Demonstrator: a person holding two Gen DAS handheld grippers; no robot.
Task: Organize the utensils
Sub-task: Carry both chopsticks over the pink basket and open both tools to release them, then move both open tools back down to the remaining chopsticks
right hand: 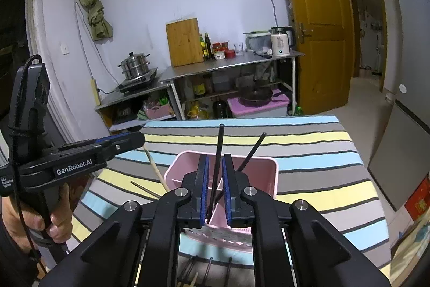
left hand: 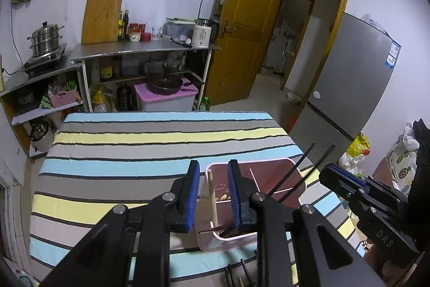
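A pink utensil holder [left hand: 271, 160] [right hand: 270, 160] stands on the striped tablecloth [left hand: 134, 152]. In the left wrist view a pale wooden stick [left hand: 213, 195] stands in the holder's near compartment, between the blue pads of my left gripper [left hand: 214, 166]. The pads stand clear of the stick, so the gripper is open. Two black chopsticks [left hand: 295, 174] lean out of the holder's right side. My right gripper [right hand: 215, 158] is open around one upright black chopstick [right hand: 219, 147], with small gaps on both sides. The other black chopstick [right hand: 252, 151] leans right. More sticks [right hand: 208, 270] lie below the grippers.
A hand [right hand: 57, 222] holds the left gripper [right hand: 134, 139] at the left. The table's far edge [left hand: 166, 112] faces steel kitchen shelves [left hand: 145, 50] with pots and bottles. A grey fridge [left hand: 354, 88] stands right, and a wooden door [left hand: 247, 31] is open.
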